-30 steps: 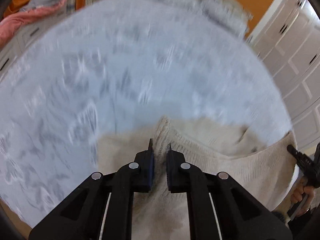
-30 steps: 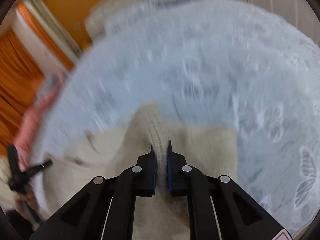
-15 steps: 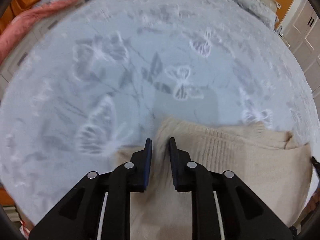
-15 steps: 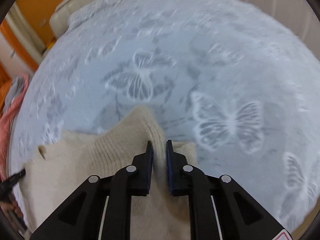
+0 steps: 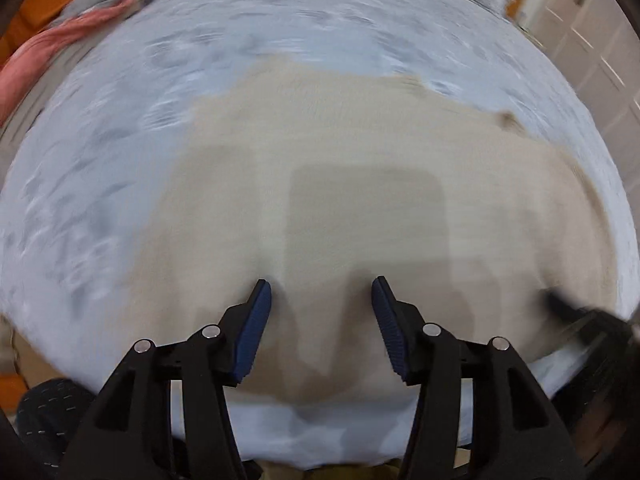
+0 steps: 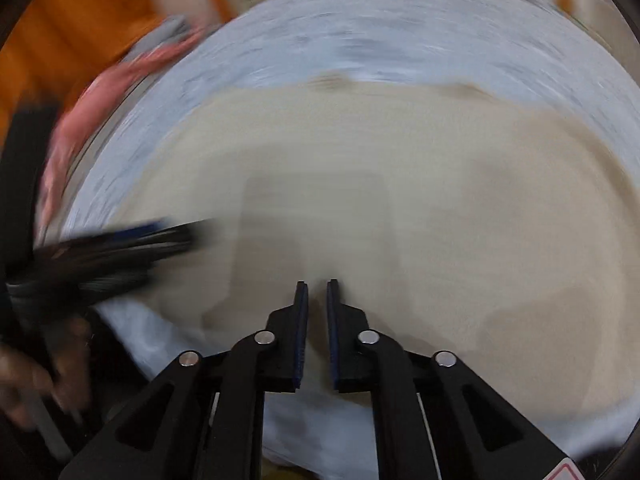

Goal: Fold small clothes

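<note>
A cream knitted garment (image 5: 360, 184) lies spread flat on the pale blue bedspread (image 5: 100, 168); it also shows in the right wrist view (image 6: 400, 184). Both views are motion-blurred. My left gripper (image 5: 320, 292) is open and empty, hovering over the garment's near part. My right gripper (image 6: 317, 292) has its jaws nearly closed with a narrow gap, and nothing visibly held between them. The left gripper shows as a dark blur at the left of the right wrist view (image 6: 120, 248).
A pink cloth (image 5: 60, 40) lies at the bed's far left edge, also seen in the right wrist view (image 6: 120, 80). White cupboard doors (image 5: 592, 40) stand to the right. An orange wall (image 6: 72, 32) is behind.
Both grippers let go of the folded garment edge and pulled back toward the near side. The left jaws opened wide. The garment now lies flat on the bed.
</note>
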Available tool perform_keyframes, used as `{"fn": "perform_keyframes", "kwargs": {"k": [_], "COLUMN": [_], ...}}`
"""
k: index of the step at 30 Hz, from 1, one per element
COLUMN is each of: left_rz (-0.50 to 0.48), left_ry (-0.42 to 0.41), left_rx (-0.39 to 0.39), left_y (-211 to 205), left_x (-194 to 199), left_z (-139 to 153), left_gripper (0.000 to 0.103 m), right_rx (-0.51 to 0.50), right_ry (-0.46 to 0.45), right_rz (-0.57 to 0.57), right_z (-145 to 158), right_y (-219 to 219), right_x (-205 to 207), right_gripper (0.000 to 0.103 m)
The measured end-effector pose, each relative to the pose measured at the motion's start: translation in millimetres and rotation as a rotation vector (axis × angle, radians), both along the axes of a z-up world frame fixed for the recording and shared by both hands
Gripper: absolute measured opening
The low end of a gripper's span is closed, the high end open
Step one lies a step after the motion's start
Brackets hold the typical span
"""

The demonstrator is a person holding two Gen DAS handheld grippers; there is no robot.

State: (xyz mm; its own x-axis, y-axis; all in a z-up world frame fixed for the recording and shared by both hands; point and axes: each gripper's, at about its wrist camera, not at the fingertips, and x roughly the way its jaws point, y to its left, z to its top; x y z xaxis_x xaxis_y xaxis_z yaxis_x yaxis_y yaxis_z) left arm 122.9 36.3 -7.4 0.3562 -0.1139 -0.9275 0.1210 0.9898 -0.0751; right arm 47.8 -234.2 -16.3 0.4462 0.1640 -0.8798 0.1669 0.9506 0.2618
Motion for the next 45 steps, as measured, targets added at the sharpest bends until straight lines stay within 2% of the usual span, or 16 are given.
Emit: {"fn": "perform_keyframes", "kwargs": {"k": [3, 6, 8, 11, 14, 18, 22, 24, 27, 32, 34, 35, 37, 40, 43, 45], "left_rz": [0.052, 0.081, 0.082, 0.048, 0.034, 0.032, 0.042, 0.059, 0.072, 0.082, 0.132, 0.187, 0.279, 0.406, 0.447, 0.439], "left_ry": [0.002, 0.023, 0.01, -0.006, 0.011, 0.005, 0.026, 0.041, 0.04, 0.027, 0.004, -0.007, 0.002, 0.083, 0.177, 0.195], "left_rx": [0.063, 0.022, 0.041, 0.044, 0.059, 0.058, 0.044, 0.028, 0.02, 0.028, -0.031, -0.076, -0.132, -0.244, -0.356, -0.364], "left_y": [42, 52, 42, 18, 1, 1, 7, 11, 16, 27, 42, 55, 75, 105, 111, 103], "left_x": [-5, -5, -6, -15, -22, -37, -44, -46, -48, -49, -44, -39, -29, -12, -1, 4], "left_z": [-3, -9, -2, 6, 3, 6, 0, -2, 0, 6, 13, 16, 15, -3, -28, -36], "left_gripper": [0.047, 0.046, 0.046, 0.049, 0.049, 0.049, 0.049, 0.049, 0.049, 0.049, 0.058, 0.068, 0.075, 0.076, 0.076, 0.077], "right_rx": [-0.085, 0.015, -0.087, -0.097, -0.176, -0.125, -0.116, -0.159, -0.166, -0.152, -0.148, -0.168, -0.198, -0.171, -0.04, 0.091], "right_ry": [0.091, 0.11, 0.072, 0.03, 0.189, 0.121, 0.04, 0.048, 0.195, 0.129, 0.076, 0.042, 0.01, 0.097, 0.18, 0.191], "right_rz": [-0.256, -0.386, -0.37, -0.294, -0.261, -0.308, -0.234, -0.182, -0.165, -0.175, -0.221, -0.272, -0.355, -0.489, -0.533, -0.528], "right_z": [-7, -3, 17, 22, -23, 7, 36, 27, -28, -6, 12, 23, 33, 16, -11, -28], "right_y": [-89, -127, -110, -78, -65, -61, -33, -21, -15, -17, -35, -49, -76, -129, -153, -159], "right_x": [-38, -60, -58, -51, -37, -45, -33, -21, -5, -14, -20, -26, -38, -49, -63, -68], "right_gripper": [0.0, 0.0, 0.009, 0.014, 0.008, 0.007, 0.009, 0.01, 0.009, 0.01, 0.021, 0.04, 0.06, 0.06, 0.061, 0.061]}}
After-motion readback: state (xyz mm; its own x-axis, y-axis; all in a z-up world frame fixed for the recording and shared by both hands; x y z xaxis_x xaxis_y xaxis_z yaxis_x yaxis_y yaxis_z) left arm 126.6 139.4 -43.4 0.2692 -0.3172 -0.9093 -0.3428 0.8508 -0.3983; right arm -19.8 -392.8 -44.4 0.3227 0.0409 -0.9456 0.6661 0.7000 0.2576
